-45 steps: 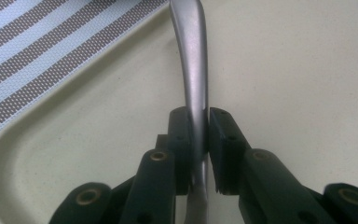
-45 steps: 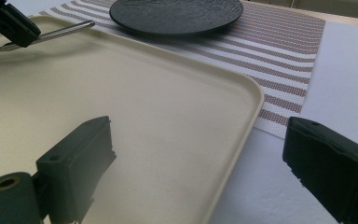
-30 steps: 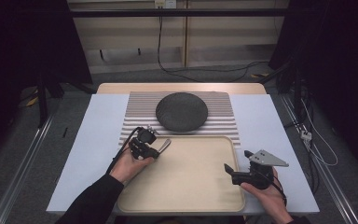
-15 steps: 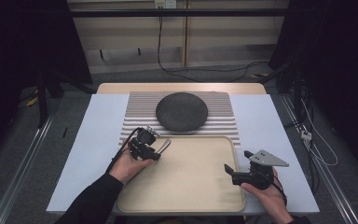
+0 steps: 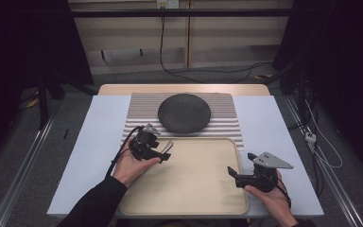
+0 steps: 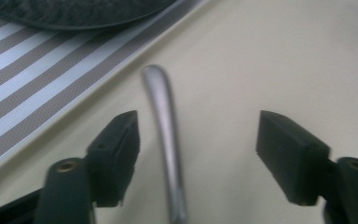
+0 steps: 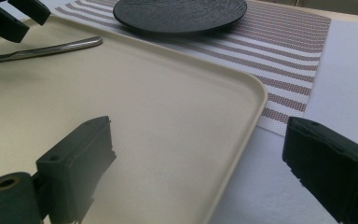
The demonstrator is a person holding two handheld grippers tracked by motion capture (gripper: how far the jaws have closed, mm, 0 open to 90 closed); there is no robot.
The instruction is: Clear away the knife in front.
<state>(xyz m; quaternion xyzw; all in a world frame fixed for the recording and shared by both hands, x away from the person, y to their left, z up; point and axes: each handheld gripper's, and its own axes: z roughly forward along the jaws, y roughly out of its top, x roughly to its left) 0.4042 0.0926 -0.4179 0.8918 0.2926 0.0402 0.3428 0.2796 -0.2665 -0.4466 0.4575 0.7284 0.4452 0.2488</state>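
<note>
Right gripper (image 5: 233,174) sits open over the tray's (image 5: 203,198) near right corner, empty. Left gripper (image 6: 198,140) has just been opening — the metal utensil handle (image 6: 164,135) lies loose between its jaws on the tray's far left. I'd lift straight up so nothing snags. Beyond: striped mat (image 5: 137,106), dark plate (image 5: 184,112), white table cover (image 5: 90,156) — dim room behind.

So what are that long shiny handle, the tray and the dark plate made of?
The handle looks like brushed metal, probably steel: silver-grey with a soft streak of reflected light along it. The tray seems to be matte plastic: cream, smooth, with a rounded moulded rim. The plate could be glazed ceramic or stoneware, hard to say: near black, with fine ridges and a dull sheen.
</note>
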